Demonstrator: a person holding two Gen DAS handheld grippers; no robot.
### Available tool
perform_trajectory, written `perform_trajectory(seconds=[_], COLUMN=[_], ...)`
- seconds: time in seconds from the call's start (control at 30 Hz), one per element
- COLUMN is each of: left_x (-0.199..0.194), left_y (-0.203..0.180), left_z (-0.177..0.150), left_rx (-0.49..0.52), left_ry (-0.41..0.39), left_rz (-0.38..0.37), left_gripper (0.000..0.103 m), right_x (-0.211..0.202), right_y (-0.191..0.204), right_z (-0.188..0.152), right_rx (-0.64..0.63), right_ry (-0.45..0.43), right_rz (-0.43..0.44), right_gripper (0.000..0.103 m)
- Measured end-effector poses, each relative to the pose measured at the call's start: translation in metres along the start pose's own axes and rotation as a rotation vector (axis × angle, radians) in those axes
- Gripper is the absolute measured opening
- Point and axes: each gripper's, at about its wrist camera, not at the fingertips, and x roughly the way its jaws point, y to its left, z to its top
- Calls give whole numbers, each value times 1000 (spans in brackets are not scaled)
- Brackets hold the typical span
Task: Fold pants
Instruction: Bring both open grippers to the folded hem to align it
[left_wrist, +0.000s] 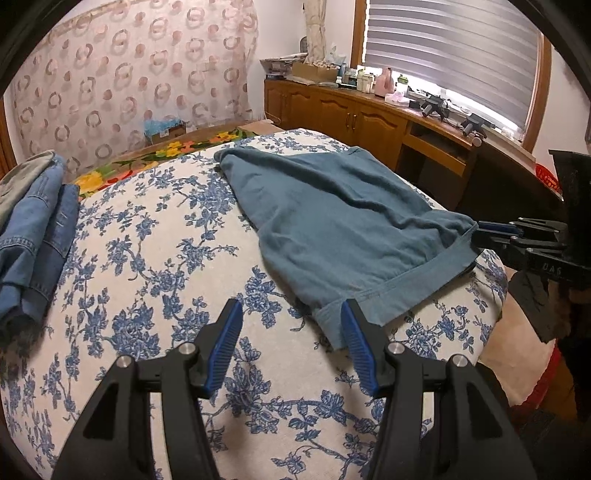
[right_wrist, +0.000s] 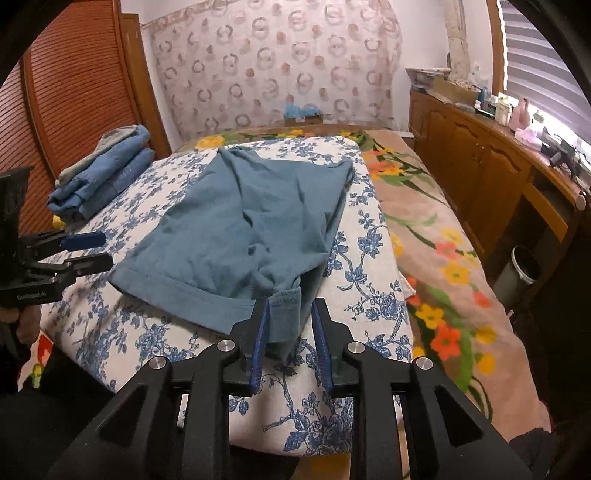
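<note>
2 tools work the teal pants (right_wrist: 247, 218), spread on the floral cushion (right_wrist: 373, 280). Right tool (right_wrist: 290, 314) stands apart around the near waistband corner; left tool (left_wrist: 291, 321) gapes beside the other. Pinch both corners evenly before lifting.

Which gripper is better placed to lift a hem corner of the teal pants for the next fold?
Probably the right gripper: a hem corner of the teal pants already lies between its open jaws. The left gripper is open too, with the hem beside one finger.
</note>
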Motion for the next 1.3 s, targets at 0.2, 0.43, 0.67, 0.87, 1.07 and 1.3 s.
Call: perform_trajectory(seconds=[0.2,0.43,0.67,0.87,1.07,1.3], left_x=[3,30,36,36,37,38], left_y=[-10,-8,-3,-4,-7,-12], left_z=[8,6,-2,-2,-2,-2], left_rx=[18,-9,-36,-46,-48,-39], left_ry=[-2,67,79,78,72,74], left_rz=[-9,-40,-69,-75,-93,-118], left_gripper=[54,54,55,55,55,49], right_x=[-1,2,19,26,26,26], right_y=[1,4,2,1,-1,0], right_z=[2,4,-9,-17,-17,-17], right_rx=[8,-1,9,28,43,38], right_ry=[-22,-32,9,23,19,15], right_rz=[-3,-1,-10,5,14,-22], right_gripper=[23,25,25,27,31,38])
